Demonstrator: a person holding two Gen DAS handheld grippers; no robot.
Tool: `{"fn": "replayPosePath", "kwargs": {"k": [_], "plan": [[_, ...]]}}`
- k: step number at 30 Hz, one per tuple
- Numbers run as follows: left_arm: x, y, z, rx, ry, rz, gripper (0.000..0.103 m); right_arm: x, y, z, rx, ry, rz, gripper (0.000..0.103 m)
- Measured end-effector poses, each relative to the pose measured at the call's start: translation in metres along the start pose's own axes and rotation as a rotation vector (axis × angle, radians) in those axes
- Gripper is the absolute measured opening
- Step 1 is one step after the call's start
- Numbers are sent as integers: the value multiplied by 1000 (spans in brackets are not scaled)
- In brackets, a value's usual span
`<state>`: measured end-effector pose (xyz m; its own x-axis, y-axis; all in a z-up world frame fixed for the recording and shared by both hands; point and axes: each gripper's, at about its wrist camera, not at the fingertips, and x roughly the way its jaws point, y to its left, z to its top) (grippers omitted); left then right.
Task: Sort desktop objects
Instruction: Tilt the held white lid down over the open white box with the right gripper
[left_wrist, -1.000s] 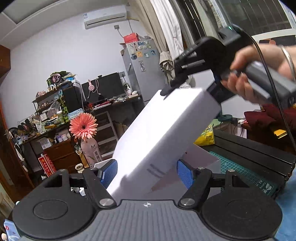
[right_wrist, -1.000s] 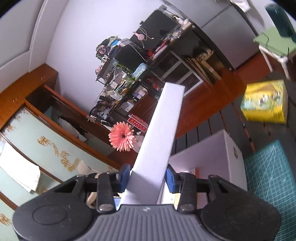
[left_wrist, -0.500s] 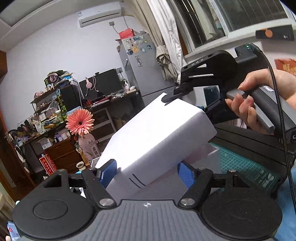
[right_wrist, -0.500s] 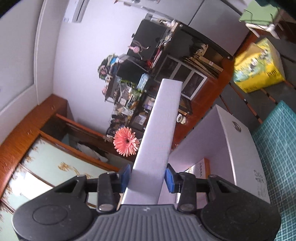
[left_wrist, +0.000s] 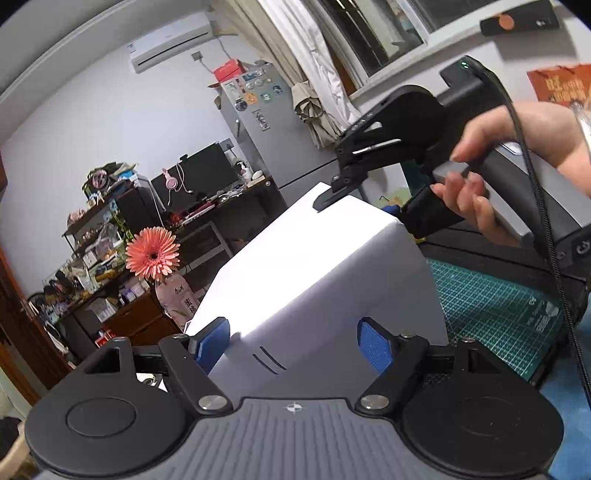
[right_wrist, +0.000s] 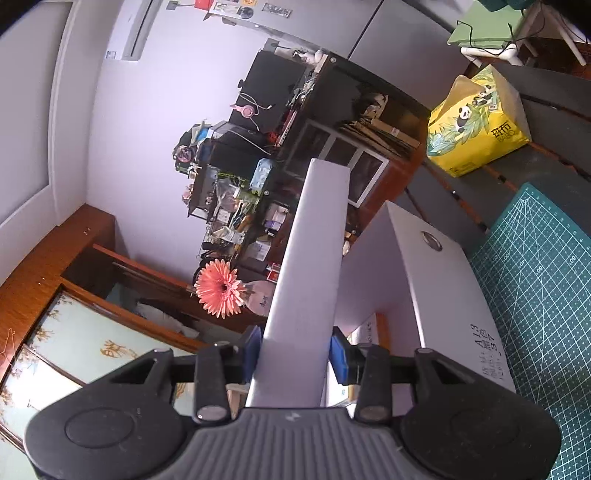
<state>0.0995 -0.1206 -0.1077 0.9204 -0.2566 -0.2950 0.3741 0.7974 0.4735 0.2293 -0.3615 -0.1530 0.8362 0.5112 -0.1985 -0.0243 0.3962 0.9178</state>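
Note:
A white flat box (left_wrist: 314, 273) hangs tilted in the air, held at its far upper end by my right gripper (left_wrist: 332, 192), whose fingers clamp its edge. In the right wrist view the box (right_wrist: 310, 280) runs edge-on between the blue pads, which press on both sides. My left gripper (left_wrist: 293, 345) is open; its blue pads stand apart on either side of the box's near lower end. I cannot tell whether they touch it. A second white box (right_wrist: 436, 295) with printed text stands on the desk below.
A green cutting mat (left_wrist: 495, 310) covers the dark desk at the right. A pink gerbera in a bottle (left_wrist: 153, 254) stands at the left. A yellow tissue pack (right_wrist: 476, 125) lies on the desk's far side. Cluttered shelves and a fridge stand behind.
The white box has tilted flatter and come lower, with the right gripper moving down and right. The left gripper's pads stay spread around its near end.

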Motion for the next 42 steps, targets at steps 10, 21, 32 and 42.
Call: {"fn": "replayPosePath", "kwargs": {"k": [10, 21, 32, 42], "plan": [[-1, -7, -2, 45, 16, 26, 85, 0, -11, 0, 32, -38, -40, 40], [-2, 0, 1, 12, 47, -9, 86, 7, -16, 2, 12, -8, -116, 47], [-2, -2, 1, -5, 55, -19, 86, 14, -1, 0, -108, 25, -194, 55], [-2, 16, 8, -109, 67, -38, 86, 11, 6, 8, -83, 59, -229, 71]]}}
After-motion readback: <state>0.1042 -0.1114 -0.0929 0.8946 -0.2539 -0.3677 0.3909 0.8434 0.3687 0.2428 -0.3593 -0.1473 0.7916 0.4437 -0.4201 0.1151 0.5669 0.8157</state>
